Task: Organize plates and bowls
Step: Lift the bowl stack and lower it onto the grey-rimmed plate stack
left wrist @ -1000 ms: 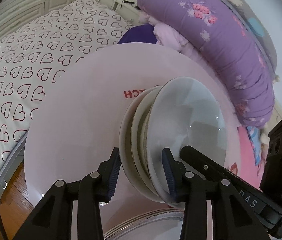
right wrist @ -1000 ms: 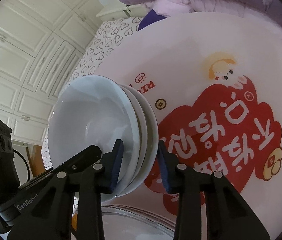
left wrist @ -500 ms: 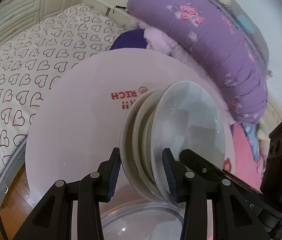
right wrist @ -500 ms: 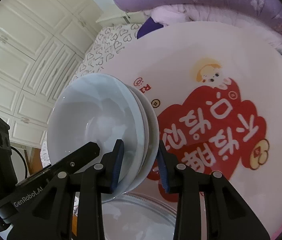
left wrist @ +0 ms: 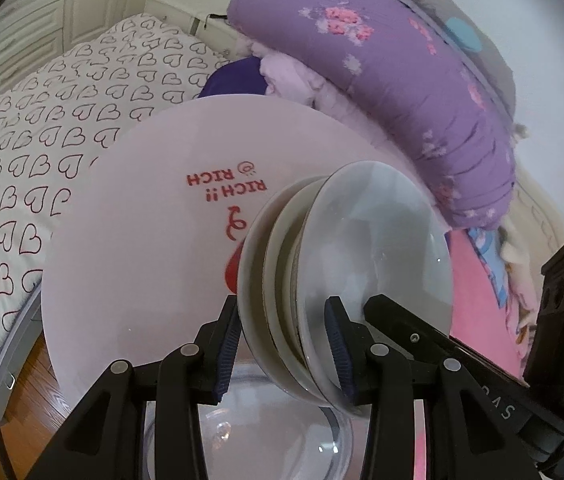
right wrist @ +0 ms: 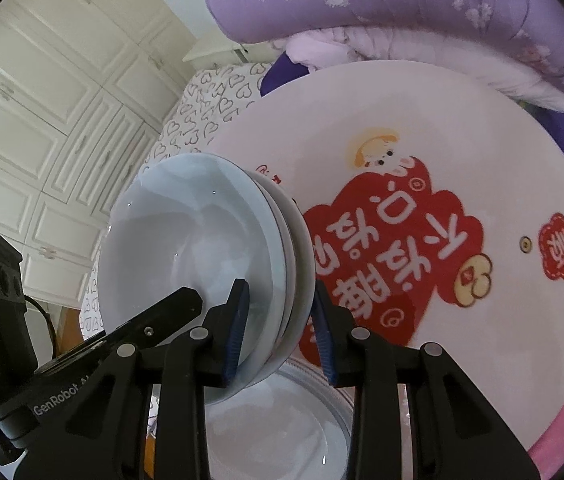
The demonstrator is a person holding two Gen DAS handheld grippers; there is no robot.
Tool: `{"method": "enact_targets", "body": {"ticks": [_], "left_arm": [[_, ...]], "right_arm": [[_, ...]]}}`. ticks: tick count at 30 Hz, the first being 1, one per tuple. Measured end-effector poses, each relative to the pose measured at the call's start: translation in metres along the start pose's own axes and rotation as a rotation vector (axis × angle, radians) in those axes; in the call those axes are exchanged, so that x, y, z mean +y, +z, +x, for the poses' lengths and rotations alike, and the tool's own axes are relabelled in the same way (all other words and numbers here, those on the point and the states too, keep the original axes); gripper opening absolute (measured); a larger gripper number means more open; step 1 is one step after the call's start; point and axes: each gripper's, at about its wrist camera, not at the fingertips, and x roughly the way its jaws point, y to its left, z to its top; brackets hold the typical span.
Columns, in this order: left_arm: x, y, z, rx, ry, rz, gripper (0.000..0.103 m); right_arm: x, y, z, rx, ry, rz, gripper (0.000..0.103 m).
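Note:
A stack of three nested white bowls (left wrist: 378, 248) hangs tilted on its side above the round table, held from both sides. My left gripper (left wrist: 282, 344) is shut on the stack's near rim, one pad inside the top bowl and one on the outermost bowl. In the right wrist view the same stack (right wrist: 186, 248) sits in my right gripper (right wrist: 278, 324), shut on the opposite rim in the same way. Directly under the stack a white plate with a silver rim (left wrist: 266, 440) (right wrist: 282, 420) lies on the table. Each view shows the other gripper's black body at its edge.
The round pinkish table (left wrist: 130, 240) carries red print and a cartoon (right wrist: 442, 140). Behind it lie a heart-patterned bedspread (left wrist: 42, 140) and a rolled purple quilt (left wrist: 402, 80). White wardrobe doors (right wrist: 42, 120) stand at the left, with wood floor at the lower left.
Both grippers have lifted the bowl stack together, away from the table. The silver-rimmed plate beneath has come further into view, and more of the table's print shows.

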Motion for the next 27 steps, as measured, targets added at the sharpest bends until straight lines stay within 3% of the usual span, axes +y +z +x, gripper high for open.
{"method": "enact_targets", "body": {"ticks": [10,27], "left_arm": [[0.005,-0.051,-0.036,0.029,-0.026,-0.012,0.036],[0.025,-0.115,-0.085,0.029,-0.022,-0.049,0.036]], "right_arm": [[0.004,-0.046,-0.027,0.009,-0.01,-0.024,0.032],[0.015,-0.117,-0.032,0.054,-0.007,-0.062,0.032]]}}
